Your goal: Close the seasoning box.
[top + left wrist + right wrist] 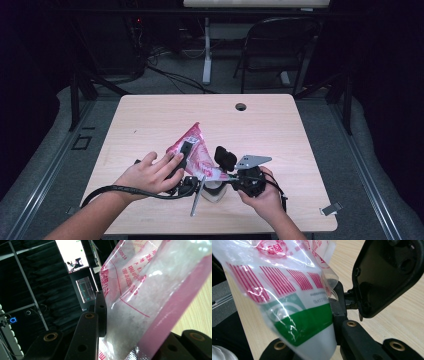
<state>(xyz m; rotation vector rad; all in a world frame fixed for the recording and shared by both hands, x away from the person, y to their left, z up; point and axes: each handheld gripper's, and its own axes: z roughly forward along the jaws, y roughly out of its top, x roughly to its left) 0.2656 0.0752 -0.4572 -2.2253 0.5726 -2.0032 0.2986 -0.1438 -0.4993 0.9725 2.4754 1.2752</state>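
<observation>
A clear plastic bag printed in red and pink lies tilted over the front middle of the wooden table. My left gripper is shut on the bag's pink edge, and one black finger lies flat against the film. A white item with a green band sits in the bag's lower end. My right gripper stands open at that end. Its wide black finger is held well off the film, while the other is hidden behind the bag.
A round cable hole sits near the table's far edge. Beyond the table stand a dark folding chair and a white desk leg, with cables on the floor. A small clip hangs at the table's right front edge.
</observation>
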